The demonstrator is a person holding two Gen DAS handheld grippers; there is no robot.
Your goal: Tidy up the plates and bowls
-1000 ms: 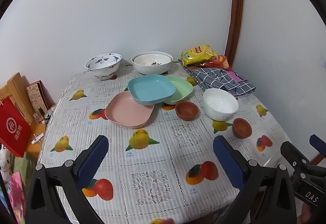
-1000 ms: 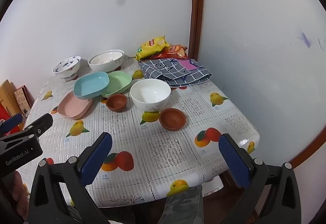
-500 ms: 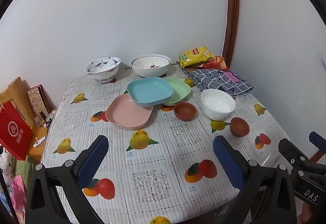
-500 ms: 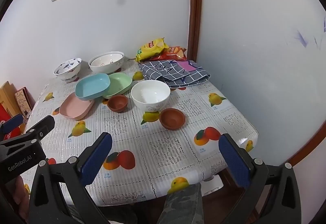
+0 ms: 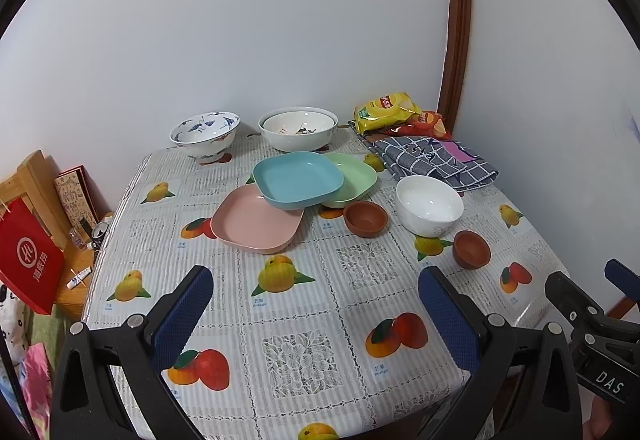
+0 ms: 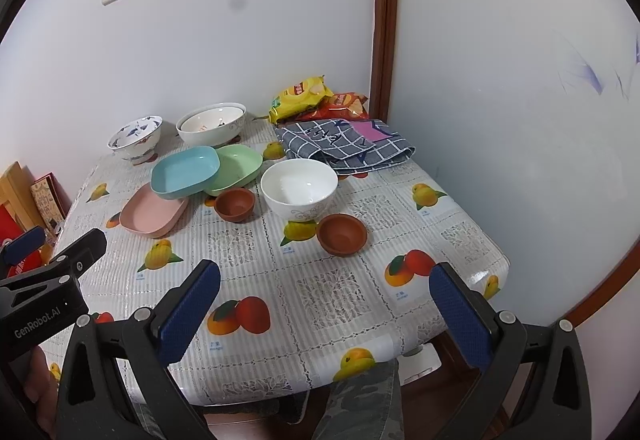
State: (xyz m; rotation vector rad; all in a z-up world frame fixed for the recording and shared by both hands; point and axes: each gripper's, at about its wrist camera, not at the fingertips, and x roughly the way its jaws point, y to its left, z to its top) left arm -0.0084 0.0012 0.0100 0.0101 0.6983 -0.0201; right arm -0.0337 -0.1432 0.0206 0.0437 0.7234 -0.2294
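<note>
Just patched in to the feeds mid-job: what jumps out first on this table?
Three overlapping square plastic plates at mid-table: the blue plate rests on the pink plate and the green plate. Right of them stand a plain white bowl and two small brown clay bowls. Both grippers, left and right, hang open at the near edge.

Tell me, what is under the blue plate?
The blue plate rests on the pink plate and the green plate, overlapping both. Its underside and the covered parts of those plates cannot be seen.

both tongs have drawn back slightly from the table [image 5: 304, 320].
</note>
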